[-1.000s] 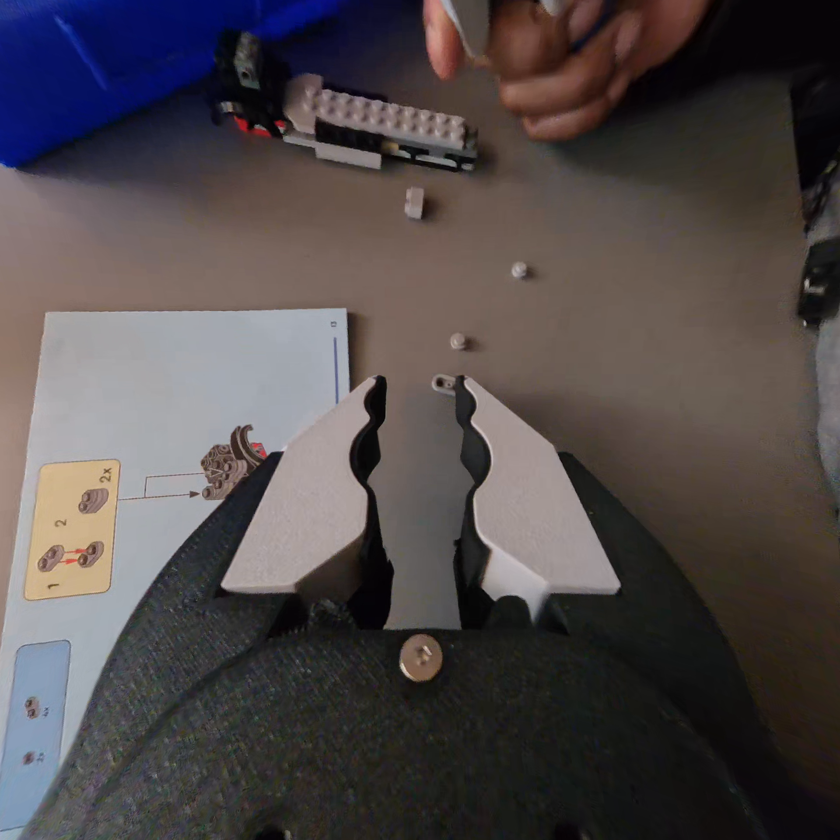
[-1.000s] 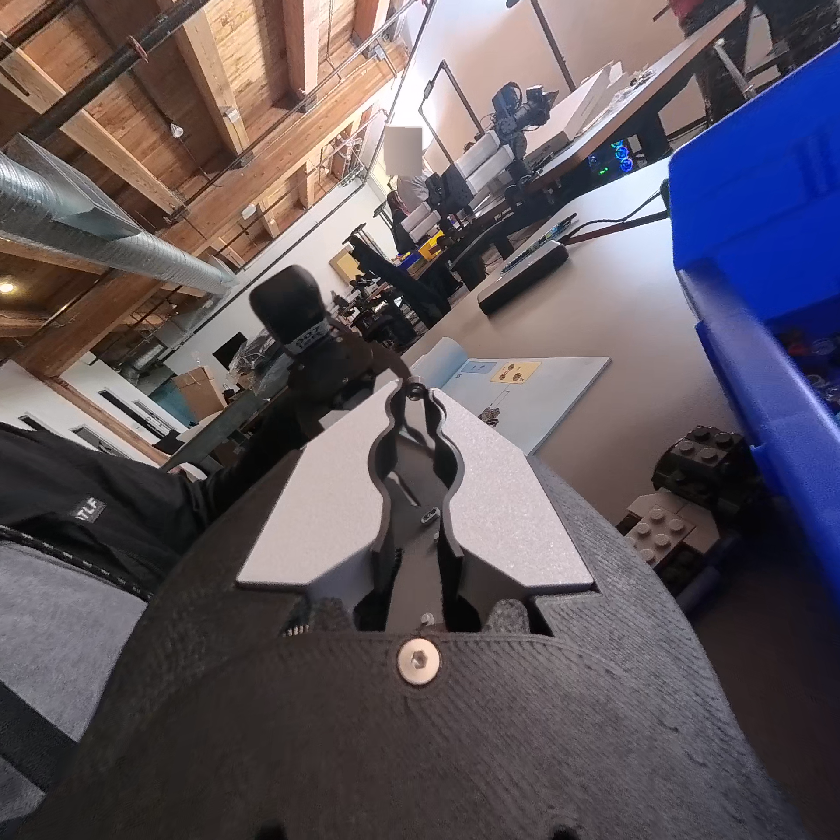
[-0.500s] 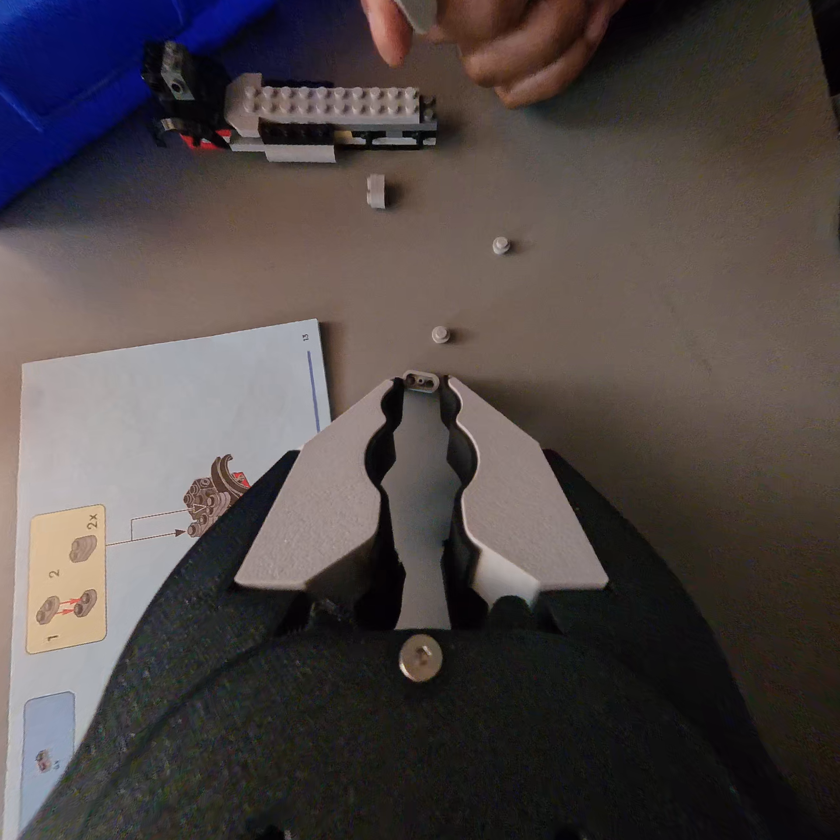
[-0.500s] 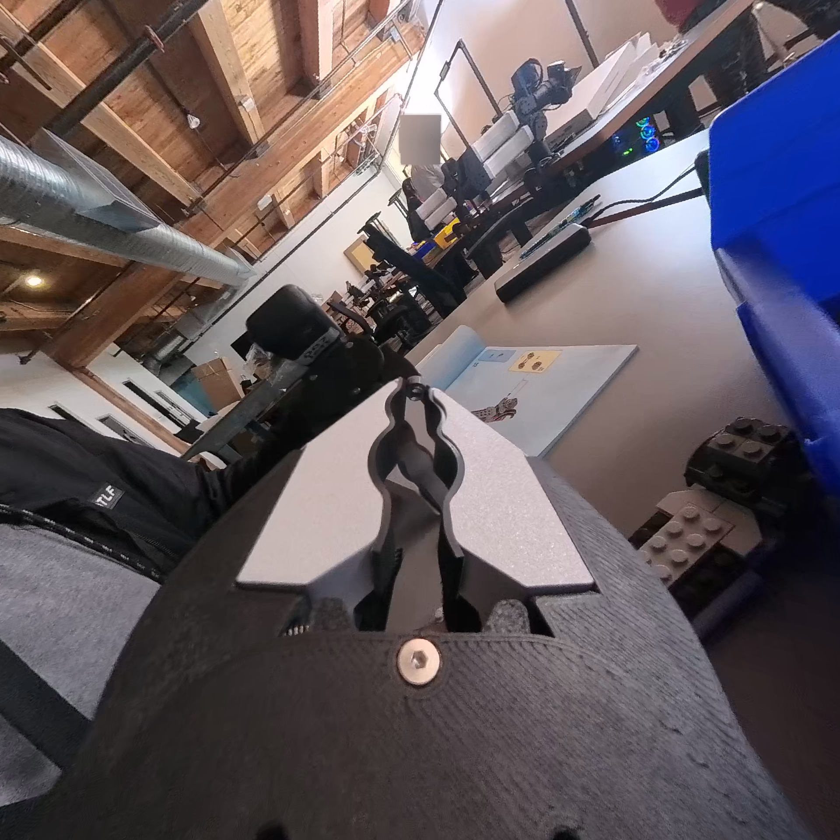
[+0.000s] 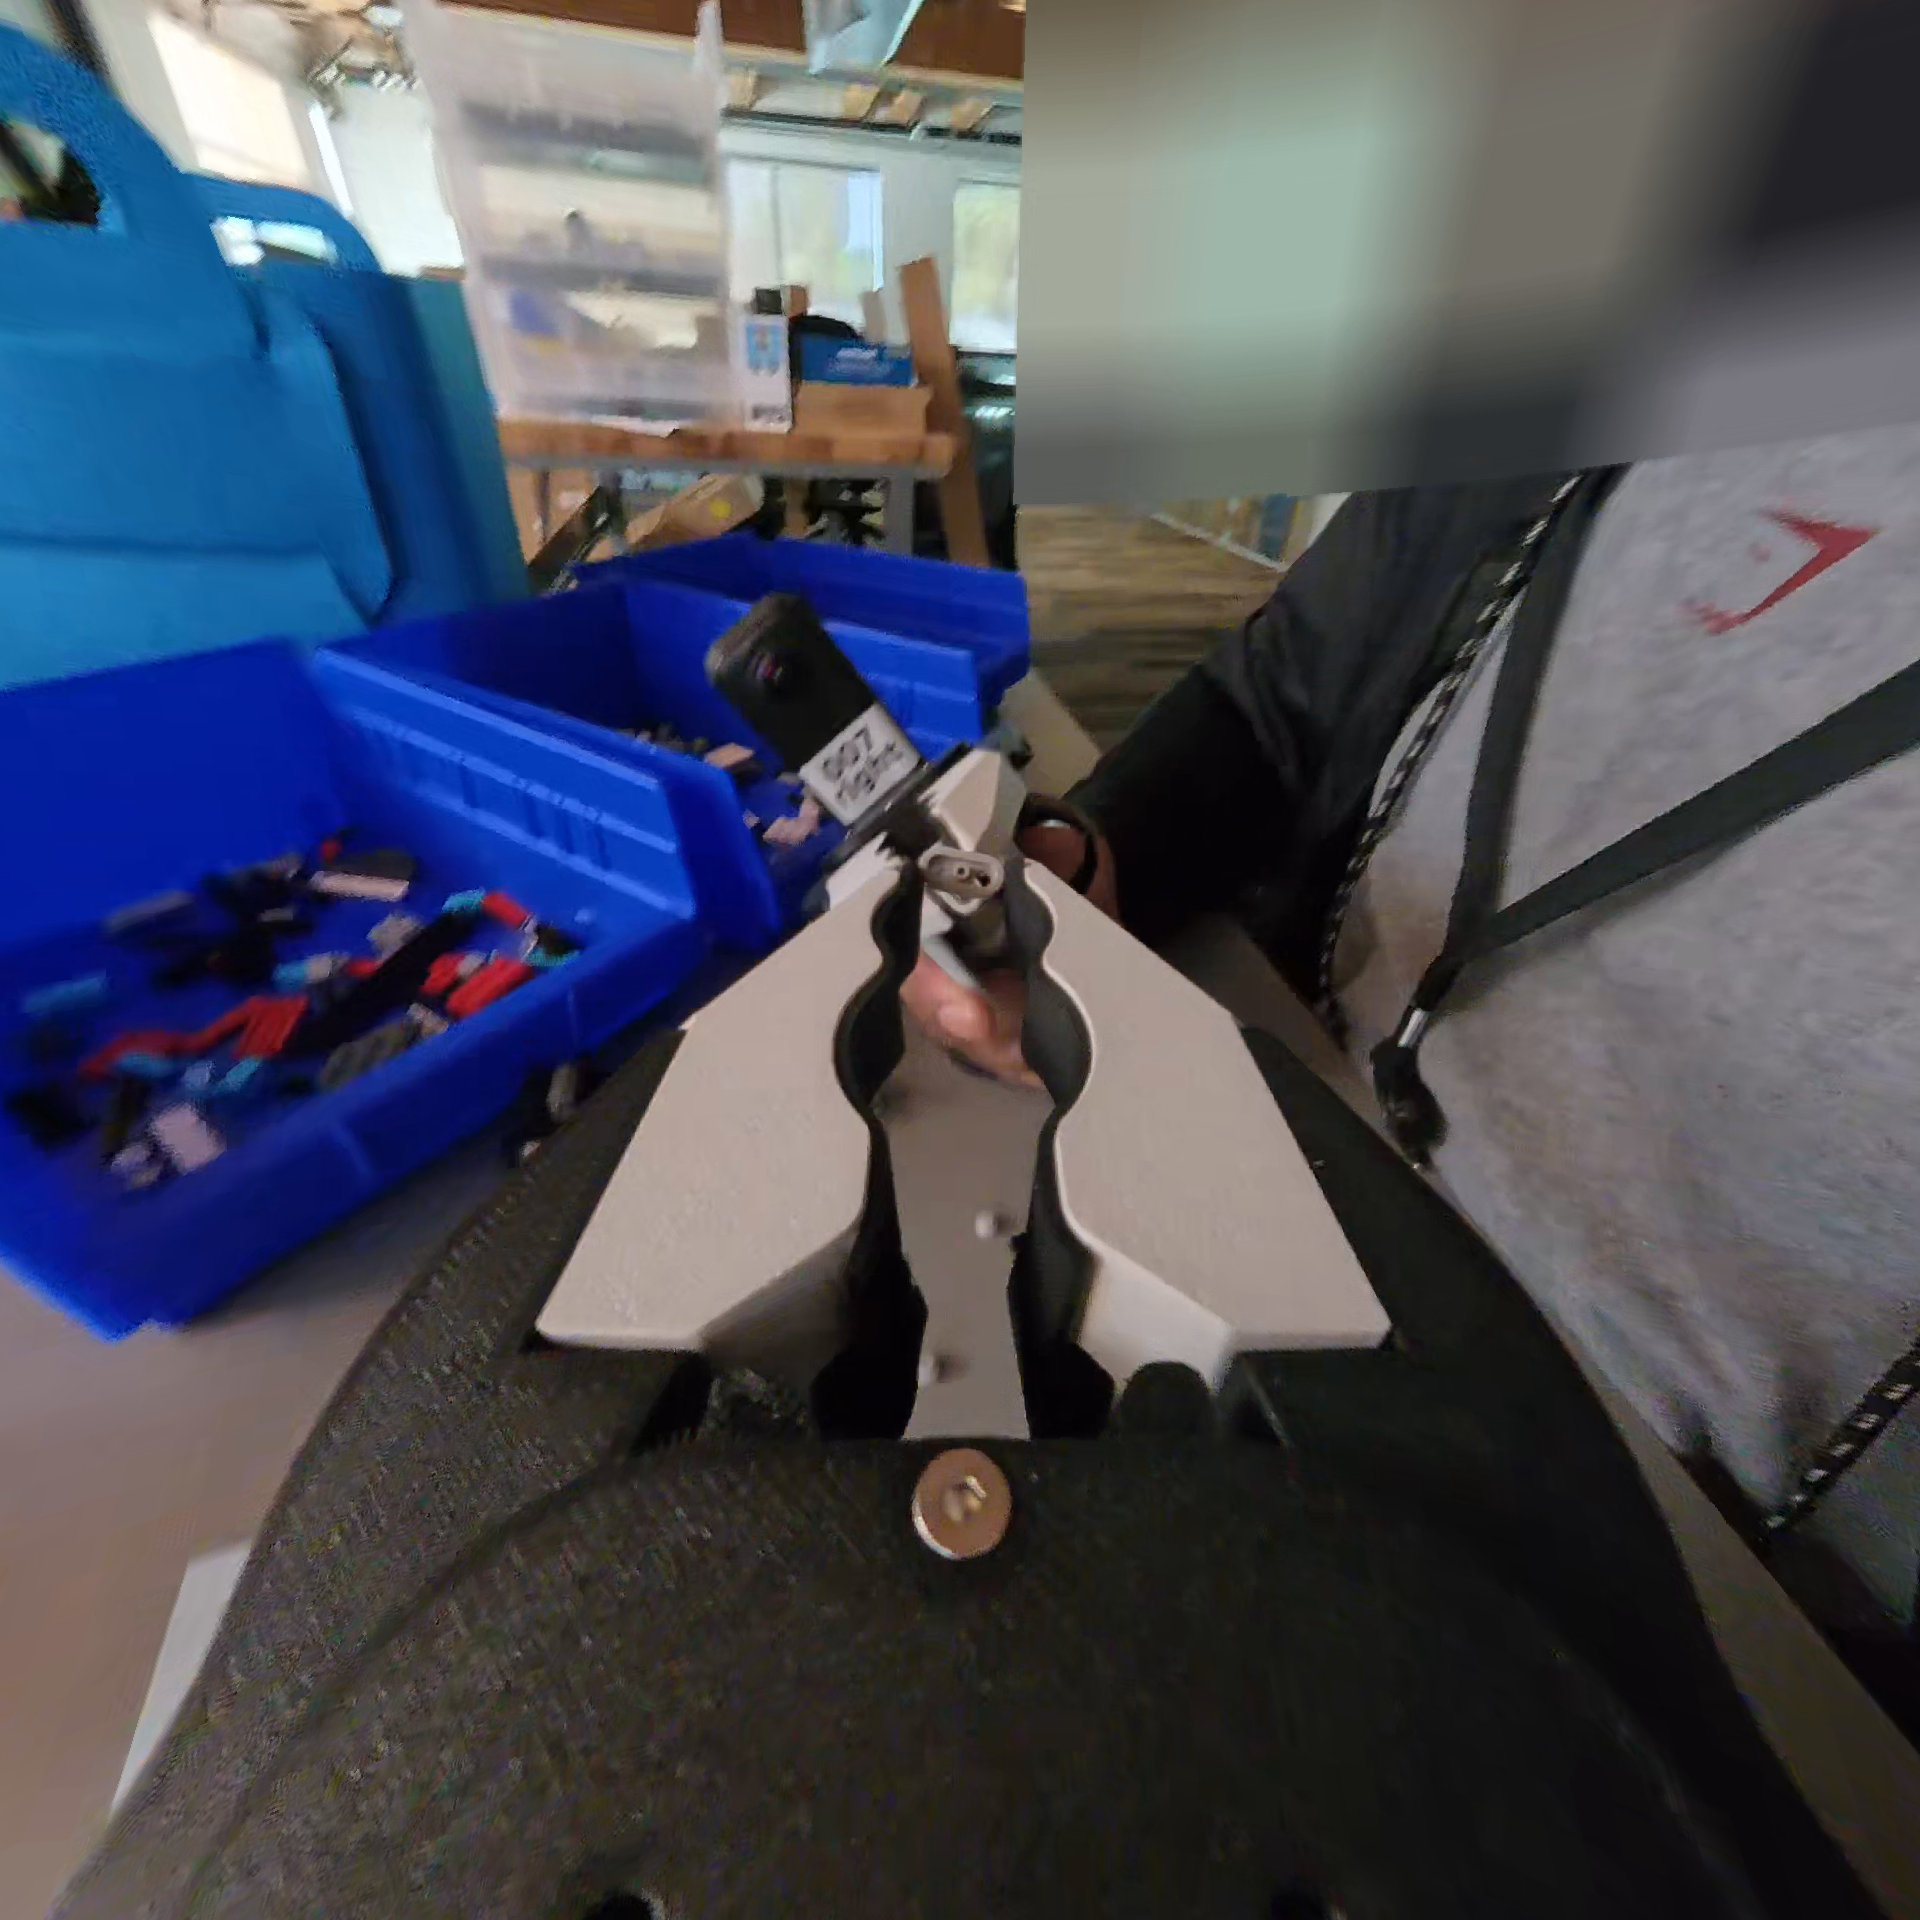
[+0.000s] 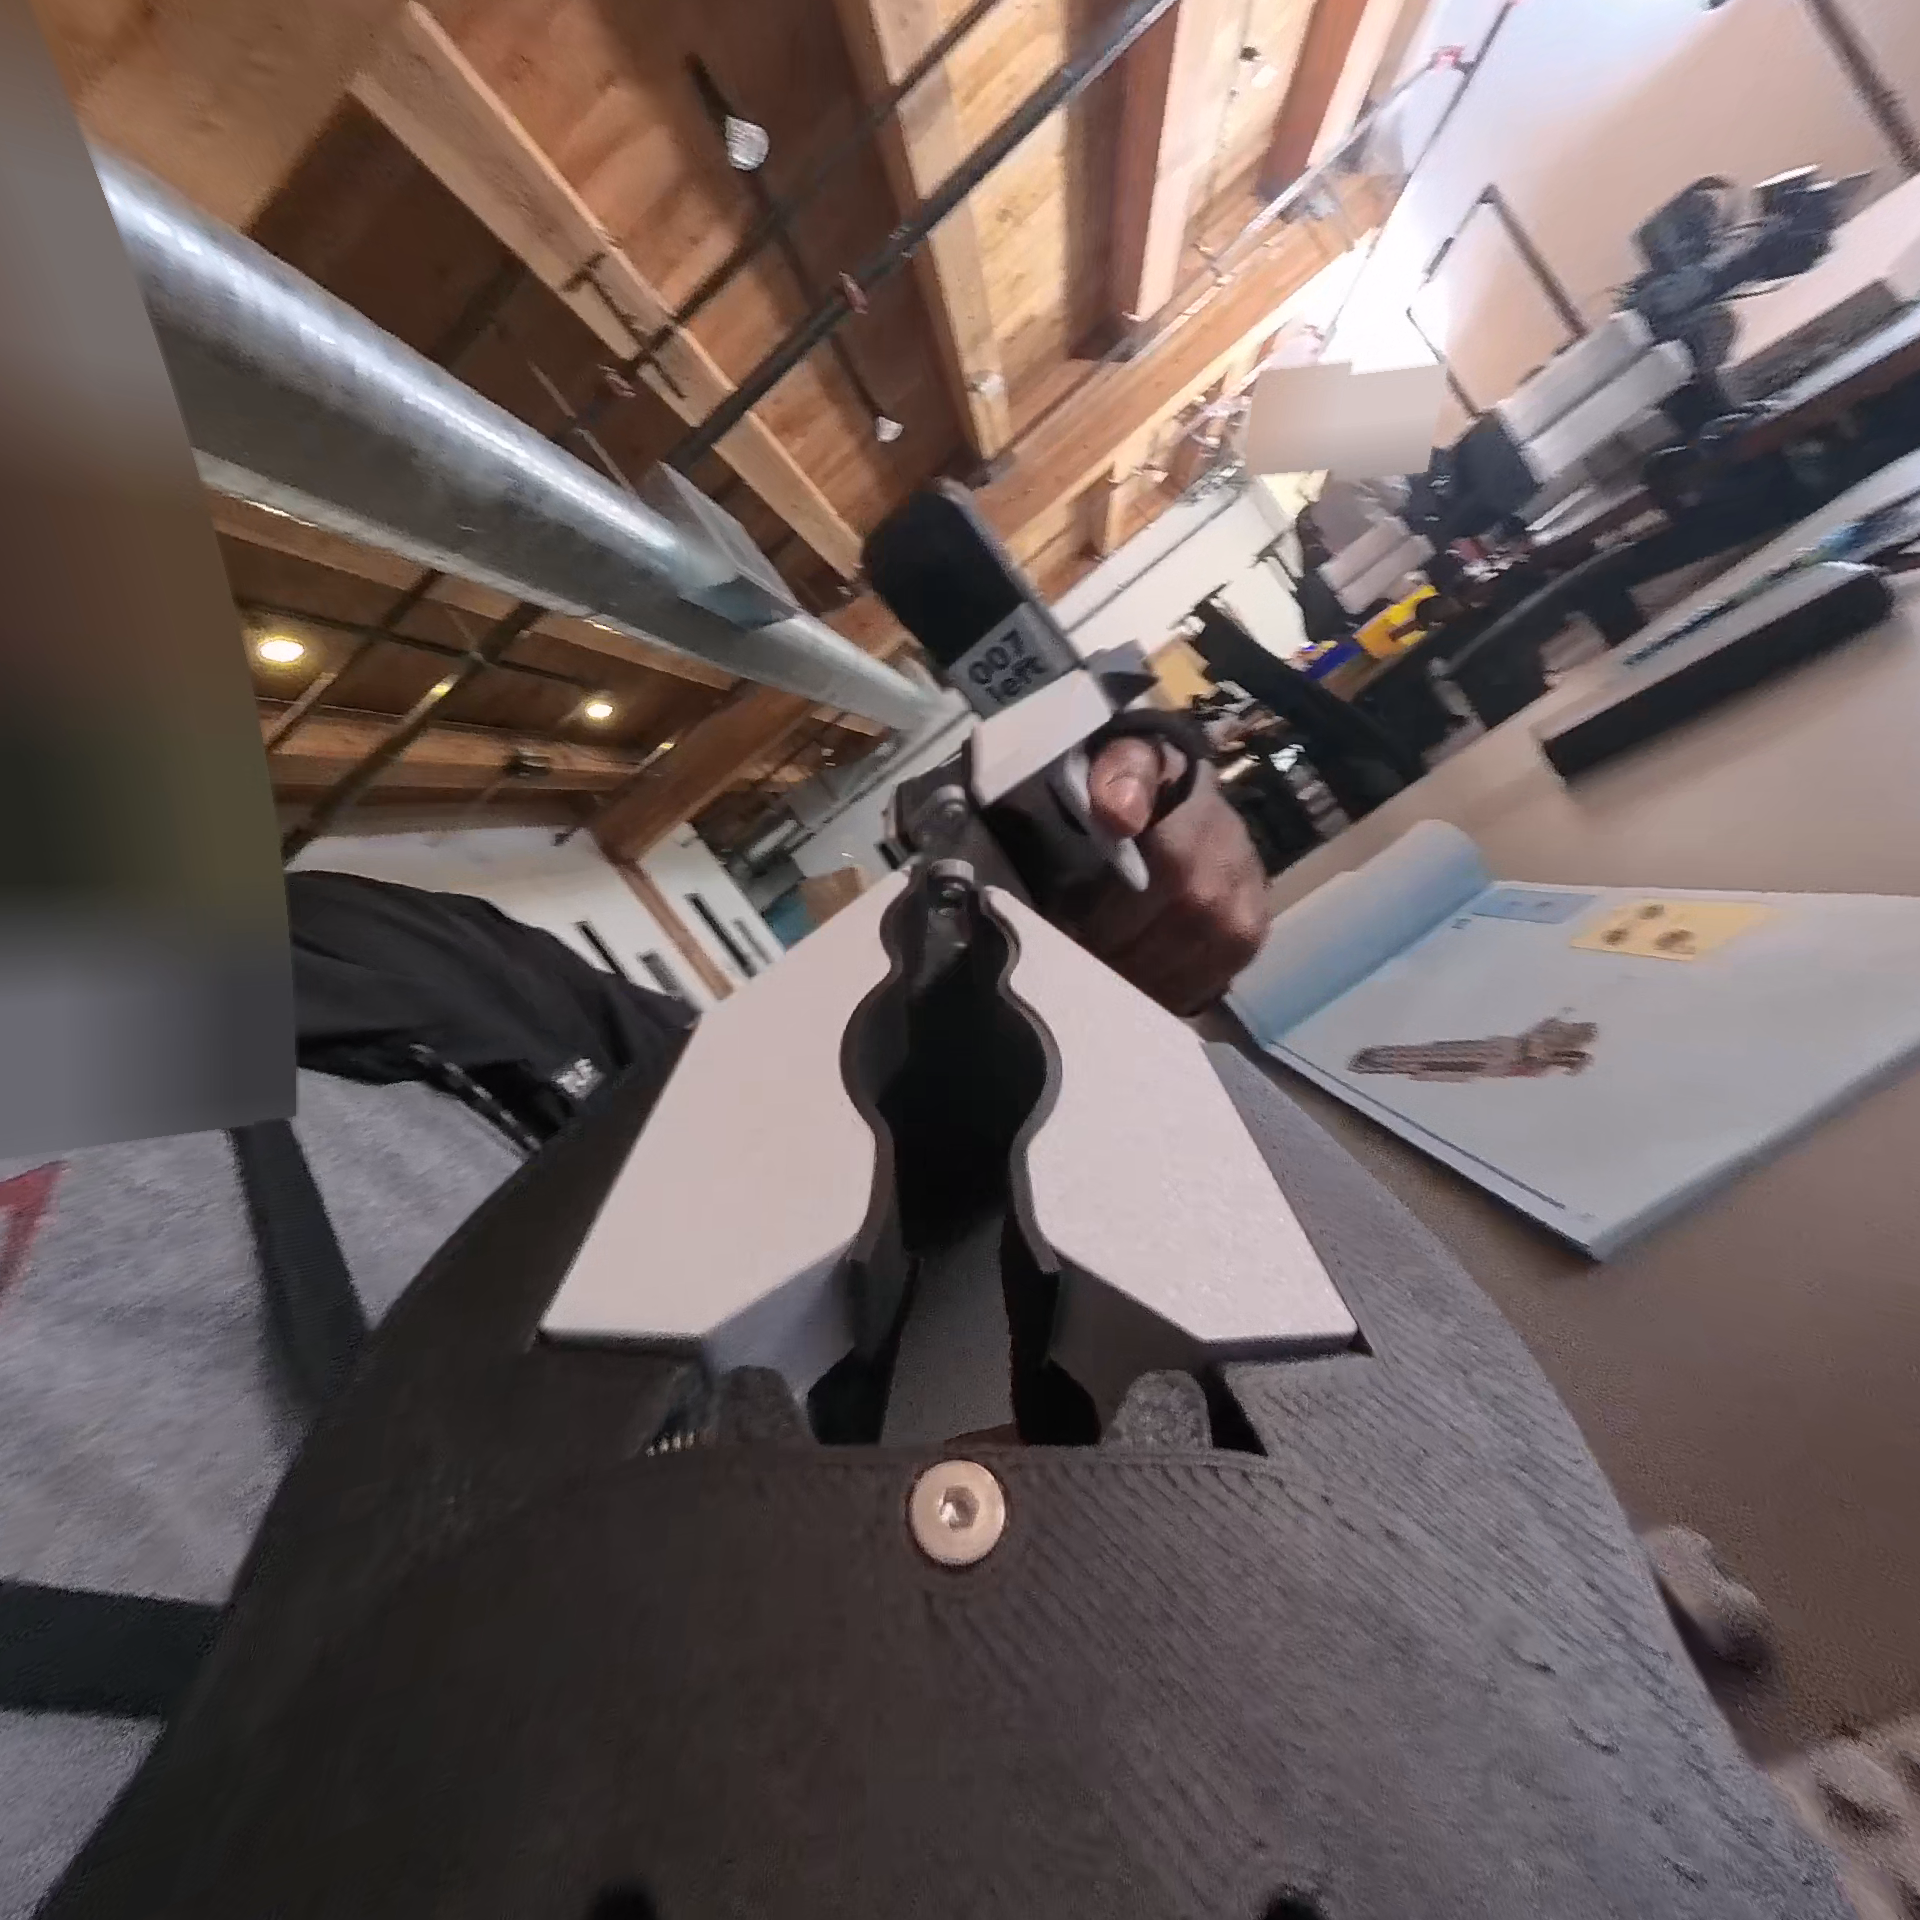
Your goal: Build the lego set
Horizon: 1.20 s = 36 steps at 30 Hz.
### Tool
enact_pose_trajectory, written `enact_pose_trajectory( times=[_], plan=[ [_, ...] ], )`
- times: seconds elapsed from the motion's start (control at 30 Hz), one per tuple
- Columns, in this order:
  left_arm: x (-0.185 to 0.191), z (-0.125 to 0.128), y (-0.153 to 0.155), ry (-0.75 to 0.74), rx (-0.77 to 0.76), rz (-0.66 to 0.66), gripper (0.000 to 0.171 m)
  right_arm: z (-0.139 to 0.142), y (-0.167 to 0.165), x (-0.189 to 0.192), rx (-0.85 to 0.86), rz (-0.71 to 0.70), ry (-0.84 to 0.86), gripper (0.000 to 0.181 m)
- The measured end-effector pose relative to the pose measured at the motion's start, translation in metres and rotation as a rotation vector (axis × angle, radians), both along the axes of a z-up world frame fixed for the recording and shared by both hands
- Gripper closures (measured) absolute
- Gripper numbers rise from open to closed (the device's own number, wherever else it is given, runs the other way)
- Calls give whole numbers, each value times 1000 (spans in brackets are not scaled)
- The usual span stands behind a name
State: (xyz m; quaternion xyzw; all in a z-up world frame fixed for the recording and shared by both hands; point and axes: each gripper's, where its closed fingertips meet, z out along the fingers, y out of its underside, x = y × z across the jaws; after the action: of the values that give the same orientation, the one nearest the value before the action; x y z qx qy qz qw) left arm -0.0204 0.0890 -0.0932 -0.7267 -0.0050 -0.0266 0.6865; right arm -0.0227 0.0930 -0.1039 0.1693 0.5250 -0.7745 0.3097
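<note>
My left gripper (image 5: 962, 891) is raised off the table and shut on a small grey two-hole lego piece (image 5: 961, 871) at its tips. My right gripper (image 6: 943, 912) is shut on a small black lego piece (image 6: 935, 940) at its tips. The two grippers face each other tip to tip, and the two pieces meet or nearly meet; contact is blurred. The right gripper shows beyond the grey piece in the left wrist view (image 5: 971, 795), held by a hand (image 5: 971, 1023). The left gripper shows in the right wrist view (image 6: 1039, 727), held by a hand (image 6: 1184, 873).
Blue bins (image 5: 582, 935) with several loose lego pieces stand at the left on the table. The open instruction booklet (image 6: 1558, 1049) lies on the table at the right. A blurred grey lego piece (image 6: 1704, 1600) lies near the right gripper. The person's torso (image 5: 1662, 1039) is close behind. Only a small space, under 4 cm, lies between the two pairs of fingers.
My left gripper closed on the grey two-hole piece on the table, lifted it and swung up to face the right gripper. The right gripper turned toward it, still holding the black piece.
</note>
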Motion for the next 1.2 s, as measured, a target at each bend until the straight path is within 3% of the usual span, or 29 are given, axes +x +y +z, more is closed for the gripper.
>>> enact_pose_trajectory(
  times=[0.17, 0.4, 1.2],
  plan=[
    [12, 11, 18, 18, 11, -150, 155, 16, 8, 16, -113, 104, -18, 173],
    [22, 13, 31, 51, -46, -283, 155, 19, 12, 21, -138, 151, -18, 173],
    [24, 2, 25, 66, -156, -366, 155, 17, 11, 25, -139, 183, -30, 174]
  ],
)
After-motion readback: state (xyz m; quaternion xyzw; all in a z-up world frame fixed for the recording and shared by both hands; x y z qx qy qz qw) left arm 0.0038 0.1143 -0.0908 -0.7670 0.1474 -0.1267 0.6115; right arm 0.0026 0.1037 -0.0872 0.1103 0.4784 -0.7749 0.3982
